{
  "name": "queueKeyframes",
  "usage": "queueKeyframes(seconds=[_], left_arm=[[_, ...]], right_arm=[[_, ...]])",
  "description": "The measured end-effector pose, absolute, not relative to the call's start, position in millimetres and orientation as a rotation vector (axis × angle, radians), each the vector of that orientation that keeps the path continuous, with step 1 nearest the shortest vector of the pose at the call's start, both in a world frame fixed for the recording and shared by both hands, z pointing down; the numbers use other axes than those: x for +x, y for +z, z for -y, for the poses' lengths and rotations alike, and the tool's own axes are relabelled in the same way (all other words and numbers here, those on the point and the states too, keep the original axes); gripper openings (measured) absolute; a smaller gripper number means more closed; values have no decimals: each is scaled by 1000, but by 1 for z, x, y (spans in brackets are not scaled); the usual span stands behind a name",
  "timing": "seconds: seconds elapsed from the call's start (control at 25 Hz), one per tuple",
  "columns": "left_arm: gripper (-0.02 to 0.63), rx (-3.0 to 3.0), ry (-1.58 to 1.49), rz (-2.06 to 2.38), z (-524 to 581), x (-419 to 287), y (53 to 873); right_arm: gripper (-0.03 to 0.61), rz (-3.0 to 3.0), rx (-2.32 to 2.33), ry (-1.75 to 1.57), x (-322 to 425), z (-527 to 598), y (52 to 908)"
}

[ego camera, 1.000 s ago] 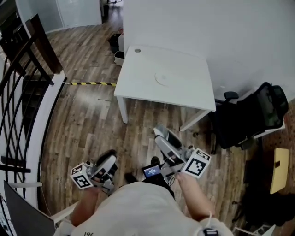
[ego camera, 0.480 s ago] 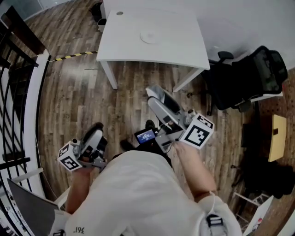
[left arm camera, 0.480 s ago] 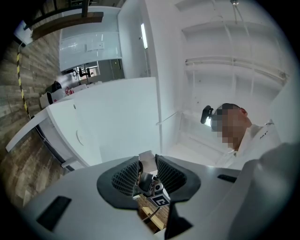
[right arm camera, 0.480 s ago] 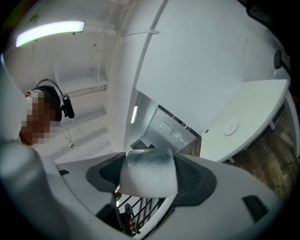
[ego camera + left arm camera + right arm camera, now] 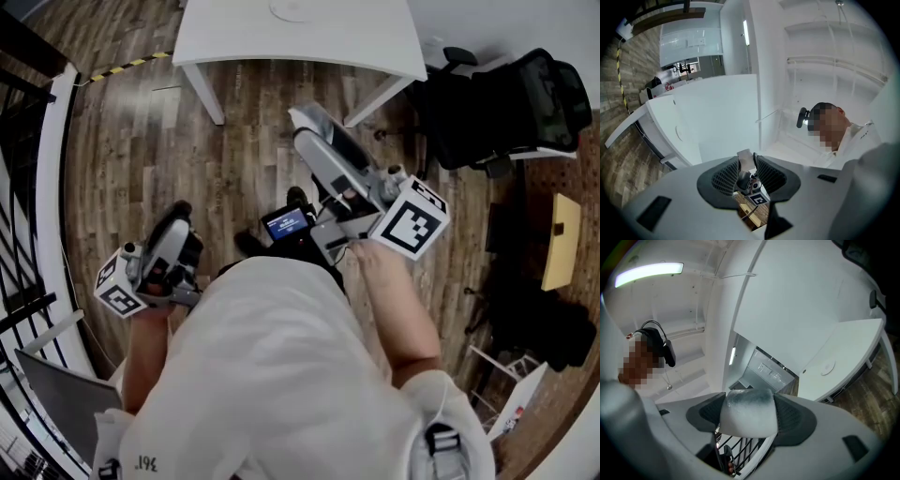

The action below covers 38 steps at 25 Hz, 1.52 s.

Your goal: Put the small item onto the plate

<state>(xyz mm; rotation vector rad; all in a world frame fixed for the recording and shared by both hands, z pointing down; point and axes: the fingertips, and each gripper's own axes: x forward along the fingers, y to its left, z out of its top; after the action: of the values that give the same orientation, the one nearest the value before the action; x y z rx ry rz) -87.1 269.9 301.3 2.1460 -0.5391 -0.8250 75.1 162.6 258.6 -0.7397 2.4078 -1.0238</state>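
Observation:
A small whitish-grey block (image 5: 748, 411) sits clamped between the dark pads of my right gripper (image 5: 749, 422), which is shut on it. In the head view my right gripper (image 5: 305, 122) is held out over the wooden floor, pointing at the white table (image 5: 375, 39). The white plate (image 5: 293, 7) lies on that table at the frame's top edge, well ahead of the jaws; the plate (image 5: 827, 367) is also in the right gripper view. My left gripper (image 5: 176, 217) hangs low at the left. Its jaws (image 5: 746, 166) stand a narrow gap apart with nothing between them.
A black office chair (image 5: 511, 98) stands right of the table. A dark railing (image 5: 23, 197) runs along the left. Yellow-black tape (image 5: 131, 64) marks the floor near the table's left leg. A yellow panel (image 5: 562, 239) is at the far right.
The table and plate have slid from mid-frame to the top edge as the view tilted down. Both grippers have risen in the frame, the right still holding the block.

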Motion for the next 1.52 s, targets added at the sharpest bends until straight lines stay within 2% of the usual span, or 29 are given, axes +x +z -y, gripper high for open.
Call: queueKeyframes(seconds=[1.52], left_arm=[[109,2148,-776,551,-246,-63,301]], right_arm=[[312,-2421,-770,-1047,94,-134,273]])
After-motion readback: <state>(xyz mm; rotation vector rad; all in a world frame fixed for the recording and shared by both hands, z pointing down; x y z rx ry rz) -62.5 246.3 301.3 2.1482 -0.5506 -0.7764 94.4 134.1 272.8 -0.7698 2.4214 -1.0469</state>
